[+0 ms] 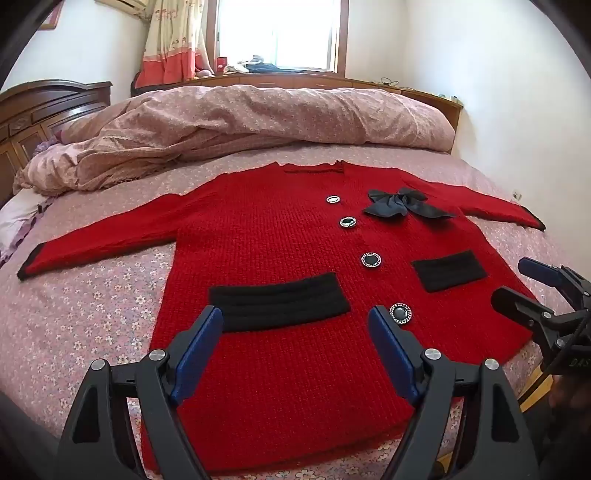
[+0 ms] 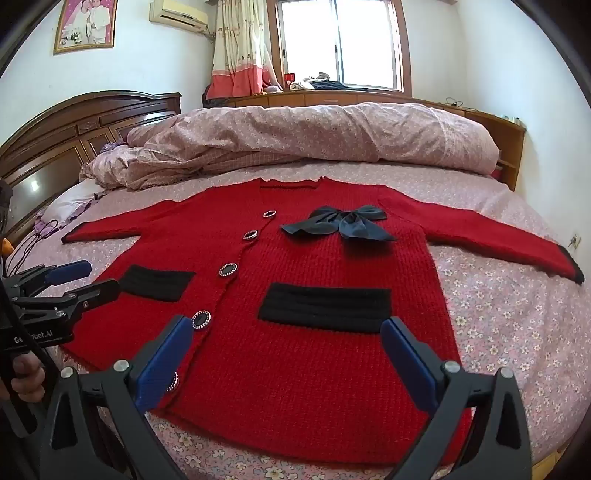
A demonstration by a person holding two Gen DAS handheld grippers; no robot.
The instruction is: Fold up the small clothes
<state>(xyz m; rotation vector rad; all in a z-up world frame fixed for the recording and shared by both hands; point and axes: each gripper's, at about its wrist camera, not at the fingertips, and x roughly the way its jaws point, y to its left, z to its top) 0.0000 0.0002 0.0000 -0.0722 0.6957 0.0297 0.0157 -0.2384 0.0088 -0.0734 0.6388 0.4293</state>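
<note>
Daylight pours in through the wooden-framed window (image 2: 341,48) at the back, blown out to near white in both views. The red knitted cardigan (image 1: 295,266) is evenly lit and sharp, with only soft shadows. Strong fisheye bending curves the walls, and dark vignetting rings every corner.

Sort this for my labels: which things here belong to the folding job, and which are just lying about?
Job: cardigan, left gripper, right gripper, both open above it.
Lying about: quilt, headboard, curtain, picture, clutter on the sill.
</note>
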